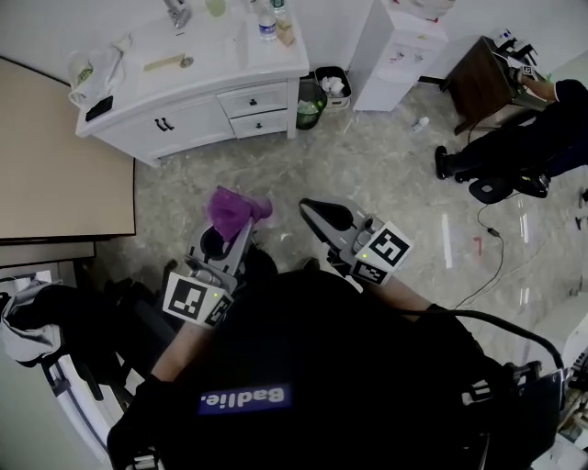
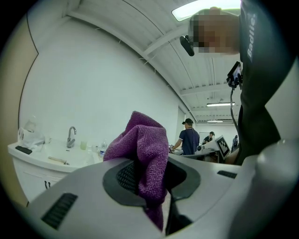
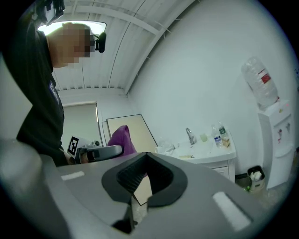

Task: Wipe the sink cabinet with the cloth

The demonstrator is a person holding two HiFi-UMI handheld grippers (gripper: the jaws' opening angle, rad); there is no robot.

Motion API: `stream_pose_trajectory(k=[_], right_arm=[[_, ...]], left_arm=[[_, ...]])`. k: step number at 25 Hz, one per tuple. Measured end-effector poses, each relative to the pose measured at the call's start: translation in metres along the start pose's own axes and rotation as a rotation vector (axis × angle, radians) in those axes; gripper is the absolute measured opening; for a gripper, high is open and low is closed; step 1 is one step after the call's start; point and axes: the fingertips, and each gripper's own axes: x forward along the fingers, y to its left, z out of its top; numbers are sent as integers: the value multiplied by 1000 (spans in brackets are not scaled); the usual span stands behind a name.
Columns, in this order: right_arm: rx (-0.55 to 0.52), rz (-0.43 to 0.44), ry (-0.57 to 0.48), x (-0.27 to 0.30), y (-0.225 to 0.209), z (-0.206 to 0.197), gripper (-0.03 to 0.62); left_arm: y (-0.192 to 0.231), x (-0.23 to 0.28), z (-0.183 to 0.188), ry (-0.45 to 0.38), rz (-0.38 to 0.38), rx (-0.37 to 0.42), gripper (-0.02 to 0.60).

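Pale marbled floor (image 1: 386,174) fills the room under the person (image 1: 322,367), and a white wall (image 2: 93,93) stands behind. Fingers of the left gripper (image 1: 223,240) are closed on the purple cloth (image 1: 235,211). In the left gripper view the cloth (image 2: 145,149) sits pinched between the two dark pads (image 2: 124,179), and its free part stands up above them in a bunch. Fingers of the right gripper (image 1: 327,217) lie together. The right gripper view shows only a thin slit between its pads (image 3: 133,179), and nothing is held there. Both grippers are in front of the person's dark body, side by side. The right one is near the cloth but does not touch it.

Farther out, well apart from both grippers, the white sink cabinet (image 1: 220,55) stands against the wall. It has two drawers (image 1: 259,99) on its right part and doors (image 1: 179,121) on the left. On its bench top are a faucet (image 1: 176,13), a water bottle (image 1: 267,22), a crumpled white cloth or bag (image 1: 96,66) and a small black object (image 1: 98,108). Just beside the cabinet on the right stand a dark waste bin (image 1: 310,103) and a smaller bin (image 1: 332,83), then a white water dispenser (image 1: 397,50). A beige board (image 1: 55,165) is at the left of the cabinet. At the far right another person in dark clothes (image 1: 537,138) sits near a brown table (image 1: 478,78).
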Motion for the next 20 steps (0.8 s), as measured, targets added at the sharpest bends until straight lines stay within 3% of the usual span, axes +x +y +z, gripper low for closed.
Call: stream_pose_trajectory(k=[13,20], right_arm=[[18,-141,53,152,-82,8,-6],[67,-107,57,200,-126,-17,-6]], left_arm=[[196,59,-24,67,-82,-25,87],[260,103,-54,79,-16,-47,87]])
